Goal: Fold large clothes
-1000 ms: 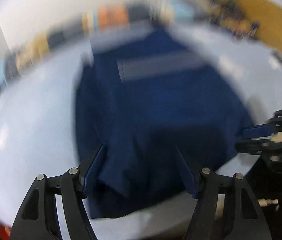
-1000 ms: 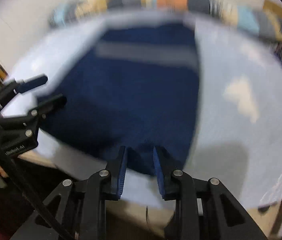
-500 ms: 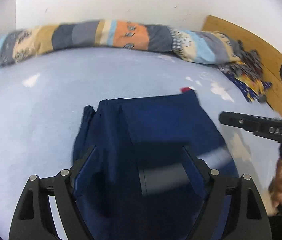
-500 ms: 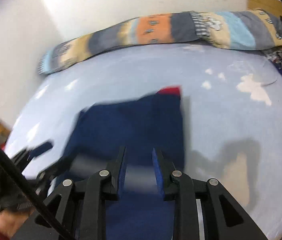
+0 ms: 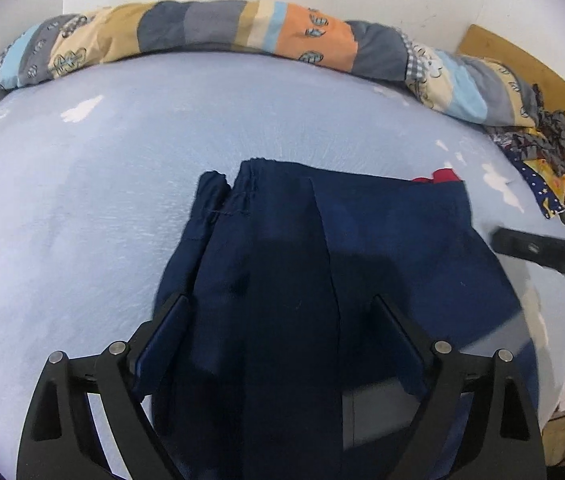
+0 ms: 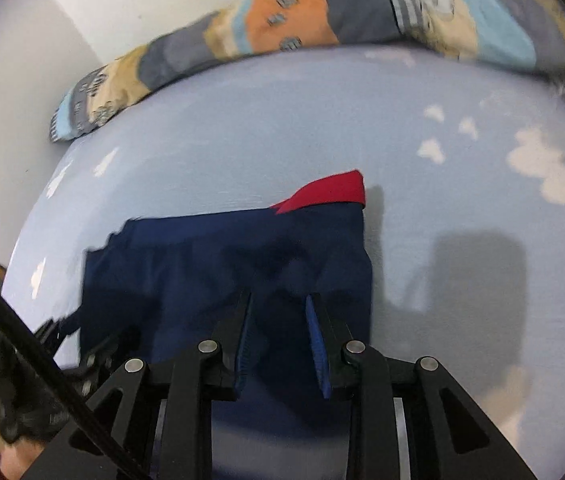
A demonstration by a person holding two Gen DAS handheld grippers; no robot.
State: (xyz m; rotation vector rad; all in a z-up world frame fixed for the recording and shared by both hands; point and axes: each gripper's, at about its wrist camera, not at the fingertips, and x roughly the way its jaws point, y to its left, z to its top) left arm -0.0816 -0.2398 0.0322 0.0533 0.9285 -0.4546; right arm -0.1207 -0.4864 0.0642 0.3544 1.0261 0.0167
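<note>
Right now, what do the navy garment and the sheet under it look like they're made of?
Navy garment: looks like a matte woven cloth, maybe cotton twill; it holds crisp folds, with a stitched hem and seam at the far edge. Red trim on one corner looks like similar cloth. Sheet: soft pale-blue fabric printed with white clouds, dull finish, lying smooth. The exact fibre cannot be told.

Left gripper point(image 5: 278, 332) jaws wide apart
</note>
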